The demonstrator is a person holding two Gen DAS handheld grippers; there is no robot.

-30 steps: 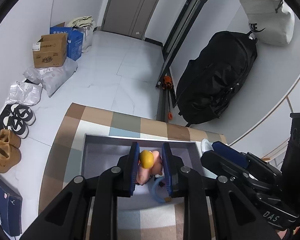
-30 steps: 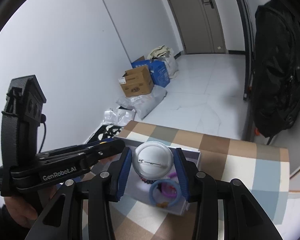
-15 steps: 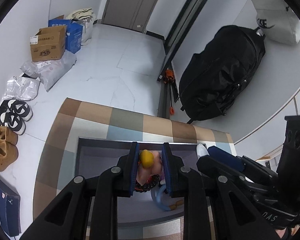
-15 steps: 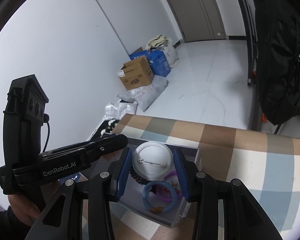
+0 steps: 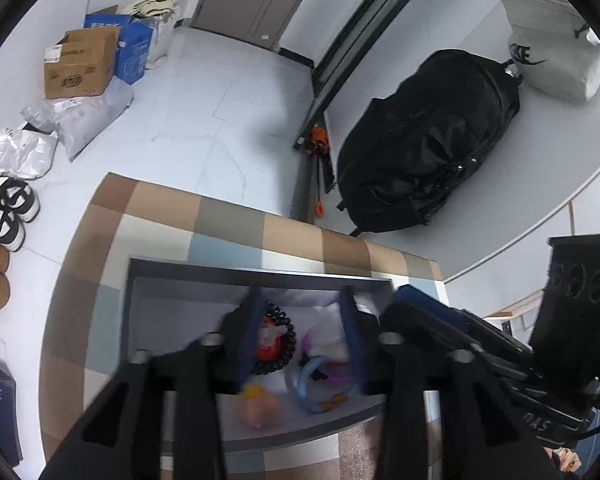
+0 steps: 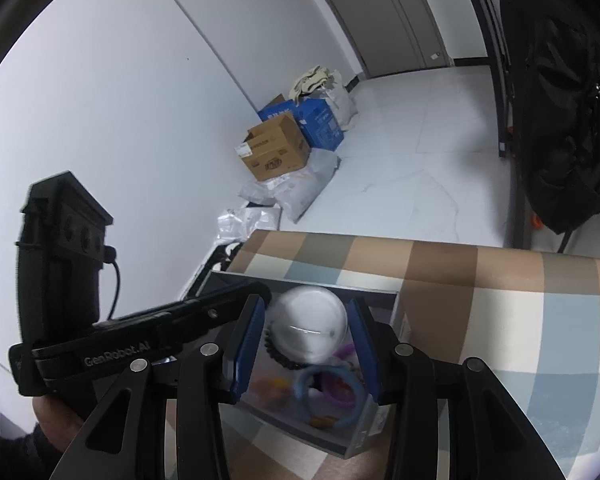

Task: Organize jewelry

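Left-wrist and right-wrist views of two hand-held grippers working over a grey jewelry box (image 5: 256,276) that is sitting on a checked tablecloth (image 5: 236,220) near the far edge of the table.

The left gripper (image 5: 300,336) is hanging over the box with its jaws standing wide and gripping nothing. A small doll charm with a yellow cap (image 5: 256,400) is lying on the box floor by the near wall, directly below the gap. Motion blur on the blue pads suggests the jaws are in movement, though the direction cannot be told.

The right gripper (image 6: 306,340) is pinching a round pin badge (image 6: 307,328) by its rim, back side up, so that the clasp wire is showing. Holding it by the rim is keeping the pads off the pin, and the badge is hovering above the box interior, probably so it can be lowered onto the other pieces.

Inside the box, a dark bead bracelet (image 5: 278,344) is encircling a red charm (image 5: 268,340) toward the middle. A light-blue bangle (image 6: 328,396) and a pink bangle (image 6: 346,394) are overlapping toward the right wall. Collecting all pieces in one container appears to be the purpose of the arrangement. The badge seems to be the item left to place.
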